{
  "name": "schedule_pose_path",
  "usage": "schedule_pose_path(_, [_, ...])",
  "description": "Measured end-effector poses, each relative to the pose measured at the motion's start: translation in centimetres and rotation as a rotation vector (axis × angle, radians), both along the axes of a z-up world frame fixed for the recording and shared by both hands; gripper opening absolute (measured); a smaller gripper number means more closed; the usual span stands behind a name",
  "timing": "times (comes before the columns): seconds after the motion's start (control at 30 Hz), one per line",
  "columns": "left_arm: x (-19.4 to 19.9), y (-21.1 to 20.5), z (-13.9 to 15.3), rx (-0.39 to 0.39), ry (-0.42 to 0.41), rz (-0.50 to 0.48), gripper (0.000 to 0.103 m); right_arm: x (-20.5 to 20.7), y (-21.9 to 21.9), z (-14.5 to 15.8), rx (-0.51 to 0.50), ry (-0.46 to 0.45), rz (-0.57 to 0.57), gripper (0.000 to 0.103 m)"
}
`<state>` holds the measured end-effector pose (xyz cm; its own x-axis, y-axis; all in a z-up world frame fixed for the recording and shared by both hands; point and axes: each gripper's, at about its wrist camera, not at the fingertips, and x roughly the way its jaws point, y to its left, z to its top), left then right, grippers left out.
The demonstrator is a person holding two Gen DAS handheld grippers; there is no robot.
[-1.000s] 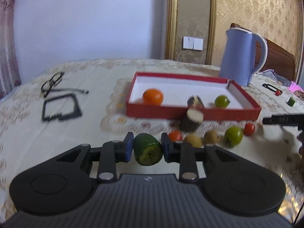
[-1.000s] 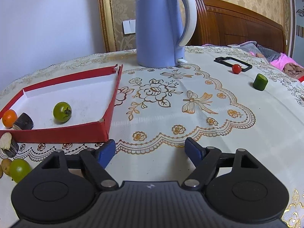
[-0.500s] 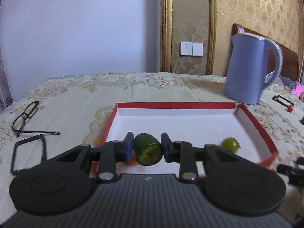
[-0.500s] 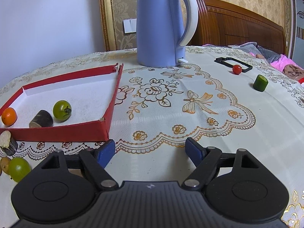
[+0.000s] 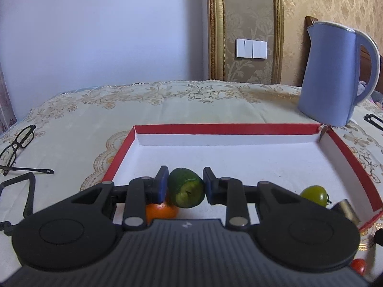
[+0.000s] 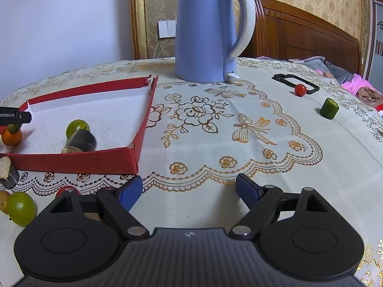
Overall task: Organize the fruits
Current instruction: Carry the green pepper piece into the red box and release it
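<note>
Lace-patterned tablecloth (image 6: 239, 148) under smooth, red-walled cardboard tray (image 5: 225, 129).

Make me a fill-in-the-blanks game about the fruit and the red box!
1. The left gripper is squeezing a ____ cucumber piece.
2. The red box has a white ____.
3. The tall blue thing behind the box is a ____.
4. The right gripper is open and holds ____.

Missing words: green; inside; kettle; nothing
</note>
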<state>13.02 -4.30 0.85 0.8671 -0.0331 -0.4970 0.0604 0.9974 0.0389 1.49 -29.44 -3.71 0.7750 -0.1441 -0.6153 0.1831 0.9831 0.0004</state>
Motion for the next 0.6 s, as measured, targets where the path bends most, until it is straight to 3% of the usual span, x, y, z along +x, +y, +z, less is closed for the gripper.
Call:
schedule_pose_path(0.3, [0.5,-0.5,-0.2,0.034,0.003,-0.002,0.031,0.0,0.0,0.0,0.000,0.000,0.000,0.086])
schedule_pose_path(0.6, [-3.8,1.9,1.7,0.065,-0.074,0.033,0.053,0.1,0.1,-0.1,0.001,0.001,0.004,0.087])
